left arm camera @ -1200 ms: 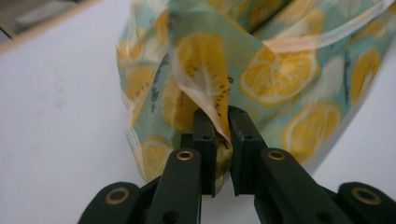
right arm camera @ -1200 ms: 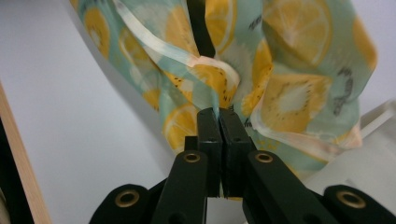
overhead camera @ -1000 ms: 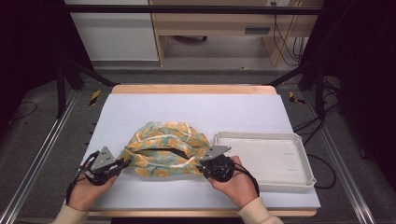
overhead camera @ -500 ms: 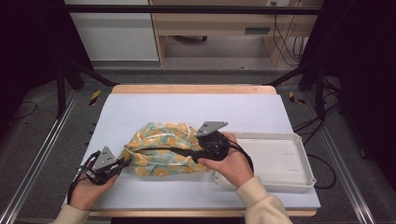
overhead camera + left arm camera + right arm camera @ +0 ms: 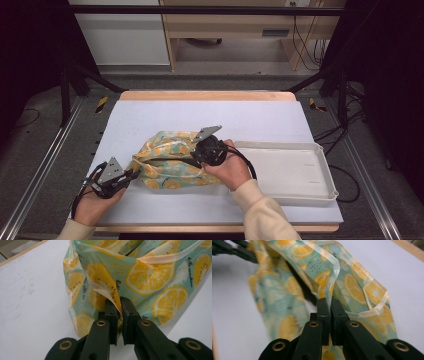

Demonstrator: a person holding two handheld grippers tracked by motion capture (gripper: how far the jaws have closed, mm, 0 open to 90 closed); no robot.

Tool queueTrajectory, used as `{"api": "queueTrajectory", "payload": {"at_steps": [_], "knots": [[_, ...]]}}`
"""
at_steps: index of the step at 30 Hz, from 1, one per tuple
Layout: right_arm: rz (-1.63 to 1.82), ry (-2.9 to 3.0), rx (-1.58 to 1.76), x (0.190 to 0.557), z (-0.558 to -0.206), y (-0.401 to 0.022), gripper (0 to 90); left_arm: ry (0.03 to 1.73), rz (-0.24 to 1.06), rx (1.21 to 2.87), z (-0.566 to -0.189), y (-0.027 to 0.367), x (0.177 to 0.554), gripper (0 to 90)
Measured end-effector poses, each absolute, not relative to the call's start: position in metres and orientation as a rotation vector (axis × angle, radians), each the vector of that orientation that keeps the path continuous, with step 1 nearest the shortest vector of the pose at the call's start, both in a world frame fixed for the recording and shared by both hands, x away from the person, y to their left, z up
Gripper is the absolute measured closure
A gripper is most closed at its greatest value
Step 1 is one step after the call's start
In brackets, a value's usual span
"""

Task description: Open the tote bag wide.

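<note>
lemon-print bag (image 5: 170,167) pinched by both grippers — contents hidden; bag bottom cropped

I am seeing small dark script printed on the lemon-patterned bag (image 5: 150,272) beside the fruit slices, but it is too tiny and tilted for me to be reading; near one slice it is starting with what looks like "Le".

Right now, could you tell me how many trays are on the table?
1: the white tray sits on the table's right side, beside the lemon-print bag. Nothing suggests another is hidden.
</note>
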State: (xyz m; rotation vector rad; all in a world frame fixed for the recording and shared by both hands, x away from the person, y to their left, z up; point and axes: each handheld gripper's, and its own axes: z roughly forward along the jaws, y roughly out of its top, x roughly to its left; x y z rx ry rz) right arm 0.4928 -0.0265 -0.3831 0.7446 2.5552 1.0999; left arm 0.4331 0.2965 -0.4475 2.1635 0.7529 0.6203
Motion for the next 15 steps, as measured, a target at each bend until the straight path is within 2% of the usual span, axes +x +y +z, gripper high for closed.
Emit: {"api": "queueTrajectory", "payload": {"at_steps": [7,11,15], "knots": [[1.260,2.529,0.634,0.436,-0.382,-0.048,89.4,0.762,0.654,2.175,-0.449,0.294,0.434,84.7],[1.227,2.628,0.578,0.407,-0.408,-0.051,89.8,0.778,0.689,2.150,-0.448,0.293,0.435,84.8],[1.140,2.684,0.603,0.403,-0.428,-0.054,90.0,0.797,0.736,2.118,-0.447,0.296,0.436,84.9]]}}
